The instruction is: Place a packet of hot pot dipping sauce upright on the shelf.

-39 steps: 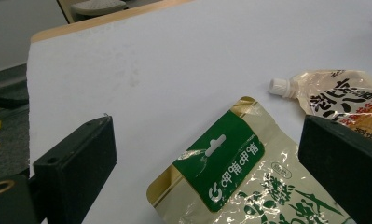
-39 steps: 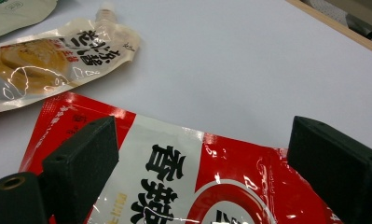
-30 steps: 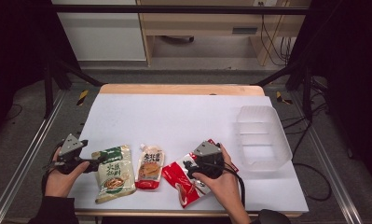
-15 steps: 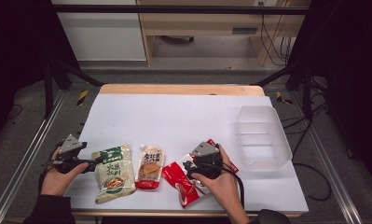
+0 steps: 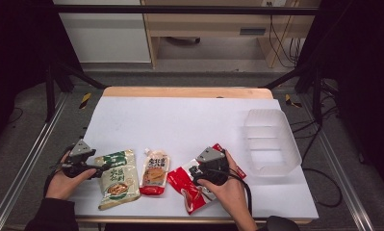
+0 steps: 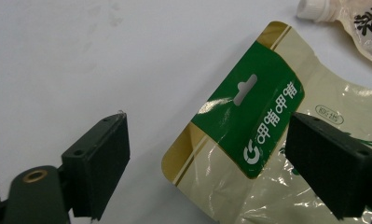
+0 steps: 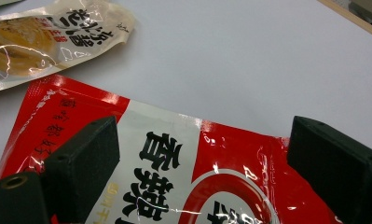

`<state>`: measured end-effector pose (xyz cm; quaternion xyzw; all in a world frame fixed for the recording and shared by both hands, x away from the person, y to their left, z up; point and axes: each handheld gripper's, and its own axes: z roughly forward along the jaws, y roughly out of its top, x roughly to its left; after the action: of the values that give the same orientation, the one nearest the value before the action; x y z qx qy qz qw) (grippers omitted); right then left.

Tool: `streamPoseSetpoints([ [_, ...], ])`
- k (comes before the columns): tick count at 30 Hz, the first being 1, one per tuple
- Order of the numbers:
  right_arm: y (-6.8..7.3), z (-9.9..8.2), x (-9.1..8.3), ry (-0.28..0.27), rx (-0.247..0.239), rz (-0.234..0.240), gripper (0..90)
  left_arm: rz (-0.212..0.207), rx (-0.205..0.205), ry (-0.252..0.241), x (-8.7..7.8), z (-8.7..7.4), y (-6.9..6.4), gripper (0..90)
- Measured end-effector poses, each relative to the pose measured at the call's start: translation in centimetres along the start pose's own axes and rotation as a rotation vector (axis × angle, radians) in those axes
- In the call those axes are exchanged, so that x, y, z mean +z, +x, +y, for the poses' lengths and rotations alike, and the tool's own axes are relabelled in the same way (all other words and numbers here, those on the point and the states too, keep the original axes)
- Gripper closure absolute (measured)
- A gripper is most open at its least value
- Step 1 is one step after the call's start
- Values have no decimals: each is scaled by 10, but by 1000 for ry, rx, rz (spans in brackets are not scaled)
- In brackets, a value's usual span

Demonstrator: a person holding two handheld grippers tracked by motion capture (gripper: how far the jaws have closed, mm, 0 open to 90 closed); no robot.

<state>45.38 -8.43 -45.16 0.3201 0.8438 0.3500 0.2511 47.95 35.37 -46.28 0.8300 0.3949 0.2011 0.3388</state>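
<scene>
A cream pouch with a green header point(image 5: 116, 179) lies flat at the front left of the white table point(image 5: 180, 120). My left gripper point(image 5: 100, 167) hovers low at its top left corner, open. In the left gripper view the green header point(image 6: 249, 135) lies between the jaws of that gripper point(image 6: 209, 126), which have just been closing; one jaw stands over bare table, the other over the pouch, and no pad presses. My right gripper point(image 5: 198, 169) is open just above a red and white pouch point(image 5: 187, 185). The red pouch point(image 7: 174, 168) spans the gap of this gripper point(image 7: 207, 128).
A spouted sauce pouch point(image 5: 154, 171) lies between the two other pouches, also seen in the left gripper view point(image 6: 356, 23) and the right gripper view point(image 7: 48, 37). A clear plastic bin point(image 5: 291, 149) stands at the right. A wooden strip edges the far side.
My left gripper has sunk a little toward the green-headed pouch. The right hand and all pouches have stayed put.
</scene>
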Motion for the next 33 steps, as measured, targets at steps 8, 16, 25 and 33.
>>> streamPoseSetpoints([
  [8, 3, 1, 0, 6, -7, -4, 102, -32, 0, 19, 2, -2, -2, 240],
  [16, 5, 1, -3, 5, -21, -11, 105, -55, -26, -25, -16, -6, -9, 359],
  [25, 3, 0, -1, 22, -19, -14, 106, -164, -28, -1, -23, -10, -12, 527],
  [33, 4, 0, -1, 28, -27, -15, 106, -113, 17, 20, -19, -8, -15, 603],
])
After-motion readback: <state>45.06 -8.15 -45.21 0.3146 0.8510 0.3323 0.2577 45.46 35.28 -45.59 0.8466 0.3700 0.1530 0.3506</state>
